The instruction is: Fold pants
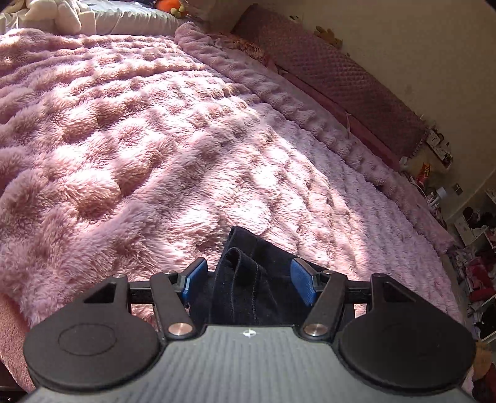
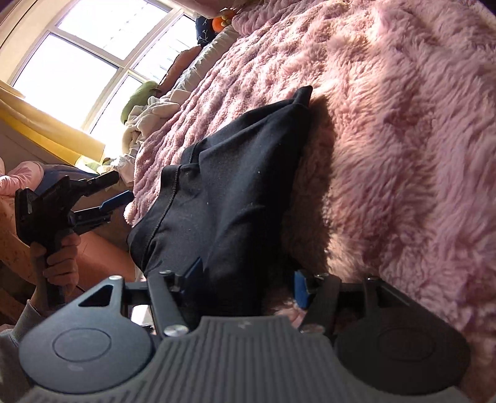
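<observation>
Black pants [image 2: 235, 173] lie bunched on the fluffy pink blanket [image 2: 403, 139] at the bed's edge. In the right wrist view my right gripper [image 2: 248, 283] is open, its blue pads wide apart, with the black cloth lying between them. In the left wrist view my left gripper [image 1: 248, 277] is also open, with a fold of the pants [image 1: 251, 279] between its blue pads. The left gripper [image 2: 116, 198] also shows in the right wrist view, held in a hand beside the bed, its fingers apart.
The pink blanket [image 1: 139, 124] covers the whole bed. A pink padded headboard [image 1: 341, 77] runs along the wall. Pillows and soft toys [image 1: 55, 12] lie at the far end. A bright window [image 2: 86, 52] and cluttered shelves [image 1: 474, 248] stand beyond the bed.
</observation>
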Tool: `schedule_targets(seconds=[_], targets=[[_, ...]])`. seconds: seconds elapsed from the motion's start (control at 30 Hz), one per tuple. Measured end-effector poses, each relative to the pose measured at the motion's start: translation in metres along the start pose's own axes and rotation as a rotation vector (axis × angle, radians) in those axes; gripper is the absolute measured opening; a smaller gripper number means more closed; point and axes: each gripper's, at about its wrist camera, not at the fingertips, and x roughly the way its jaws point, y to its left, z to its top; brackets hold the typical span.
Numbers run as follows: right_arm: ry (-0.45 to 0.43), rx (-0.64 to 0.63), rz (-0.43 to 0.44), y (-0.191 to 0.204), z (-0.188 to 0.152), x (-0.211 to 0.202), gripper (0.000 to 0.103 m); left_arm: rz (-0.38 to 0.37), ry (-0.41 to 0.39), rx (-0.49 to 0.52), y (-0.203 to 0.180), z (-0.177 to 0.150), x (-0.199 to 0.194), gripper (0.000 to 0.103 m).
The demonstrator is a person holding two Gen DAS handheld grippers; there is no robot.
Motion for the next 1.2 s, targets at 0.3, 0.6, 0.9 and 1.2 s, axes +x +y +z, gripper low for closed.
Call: schedule_targets(seconds=[0.3, 0.6, 0.9, 1.2], targets=[[-0.164, -0.185, -0.233, 0.057, -0.016, -0.088, 0.074, 0.263, -0.026, 0.269, -0.123, -0.027, -0.032, 0.069], [-0.325, -0.231, -0.287, 0.126, -0.047, -0.194, 0.078, 0.538, -0.161, 0.266, -0.228, -0.076, -0.096, 0.069], [-0.383, -0.327, -0.512, 0.165, -0.099, -0.268, 0.078, 0.513, -0.183, 0.223, -0.282, -0.146, -0.133, 0.069], [-0.303, -0.325, -0.528, 0.168, -0.136, -0.263, 0.078, 0.488, -0.118, 0.204, -0.298, -0.212, -0.128, 0.069]])
